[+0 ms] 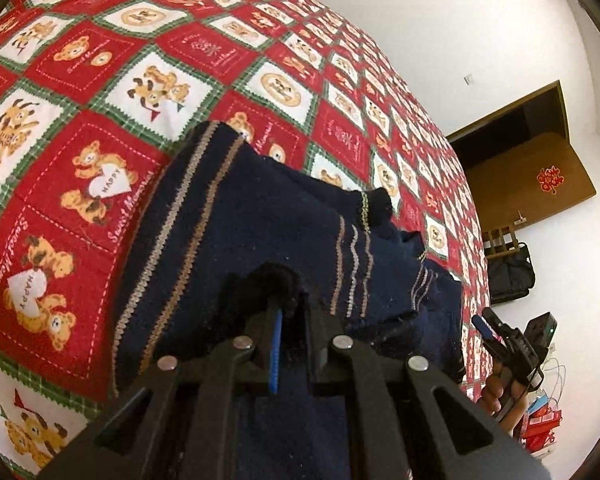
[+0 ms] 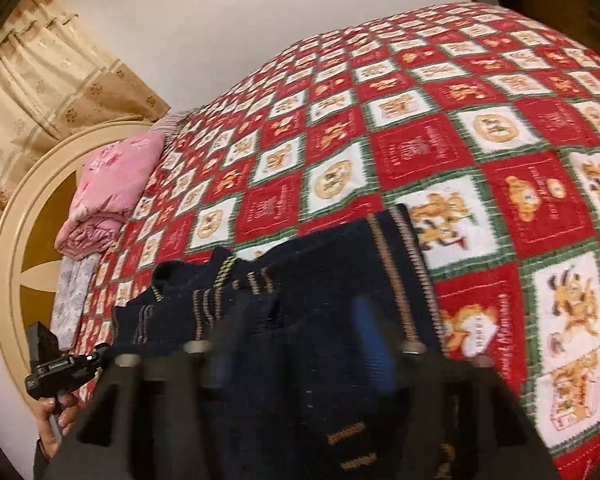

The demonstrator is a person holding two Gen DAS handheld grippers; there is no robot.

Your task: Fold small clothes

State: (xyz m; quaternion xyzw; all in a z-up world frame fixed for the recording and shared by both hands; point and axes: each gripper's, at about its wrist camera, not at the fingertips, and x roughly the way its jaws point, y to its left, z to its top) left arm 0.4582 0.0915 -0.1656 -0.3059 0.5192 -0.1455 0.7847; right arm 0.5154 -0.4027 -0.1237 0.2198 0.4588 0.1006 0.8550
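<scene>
A small navy knitted sweater [image 1: 260,216] with tan stripes lies on the red, white and green bear-print bedspread [image 1: 100,80]. My left gripper [image 1: 284,304] is shut on a bunched dark edge of the sweater. The right gripper [image 1: 496,336] shows at the sweater's right edge in the left wrist view, held by a hand. In the blurred right wrist view the sweater [image 2: 300,280] spreads under my right gripper [image 2: 300,320], whose blue-padded fingers [image 2: 374,344] stand apart over the cloth. The left gripper [image 2: 60,364] shows at the lower left there.
A folded pink quilt [image 2: 112,188] lies by the round cream headboard [image 2: 16,240], with beige curtains [image 2: 40,80] behind. A brown door [image 1: 540,160], a black bag [image 1: 512,272] and red packages [image 1: 544,424] stand beyond the bed's edge.
</scene>
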